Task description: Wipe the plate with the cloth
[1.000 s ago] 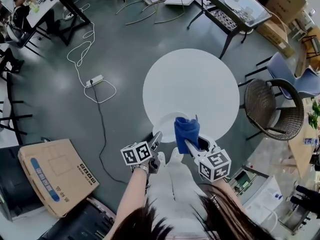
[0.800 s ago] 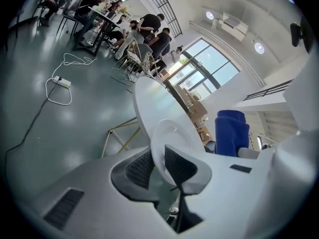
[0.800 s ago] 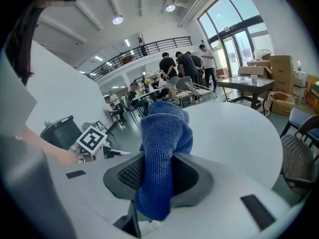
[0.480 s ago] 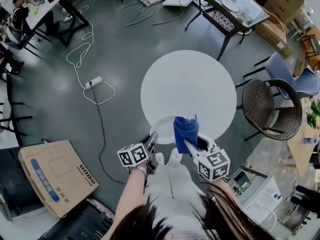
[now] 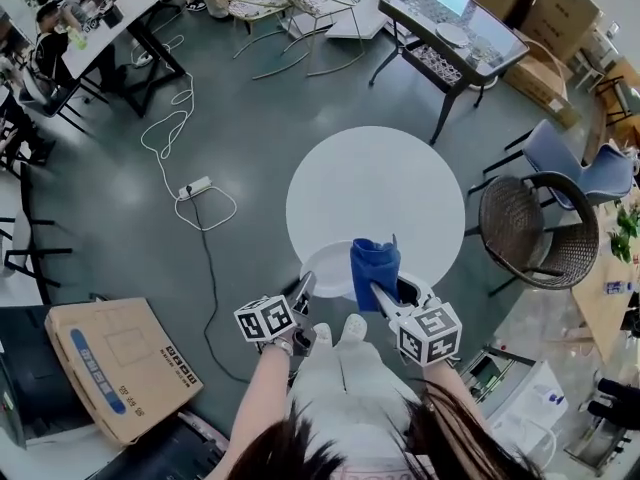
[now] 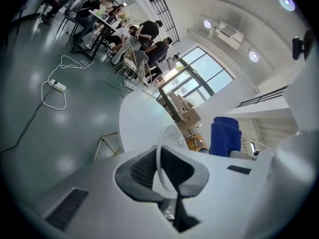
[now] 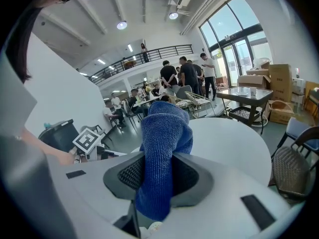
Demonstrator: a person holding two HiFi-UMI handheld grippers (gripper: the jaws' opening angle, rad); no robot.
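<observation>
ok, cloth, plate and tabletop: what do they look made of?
cloth: blue textile, matte, probably microfibre or terry. A fine looped weave and soft folds show.
plate: white, smooth, with a thin rim. It could be ceramic or plastic; the look doesn't settle it.
tabletop: round, plain white, smooth with a faint sheen. Likely laminate or painted board, uncertain.

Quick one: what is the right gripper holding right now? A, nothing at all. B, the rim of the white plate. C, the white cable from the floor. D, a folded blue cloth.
D: in the right gripper view, the right gripper is closed on a folded blue cloth, which sticks up from between its jaws.
</observation>
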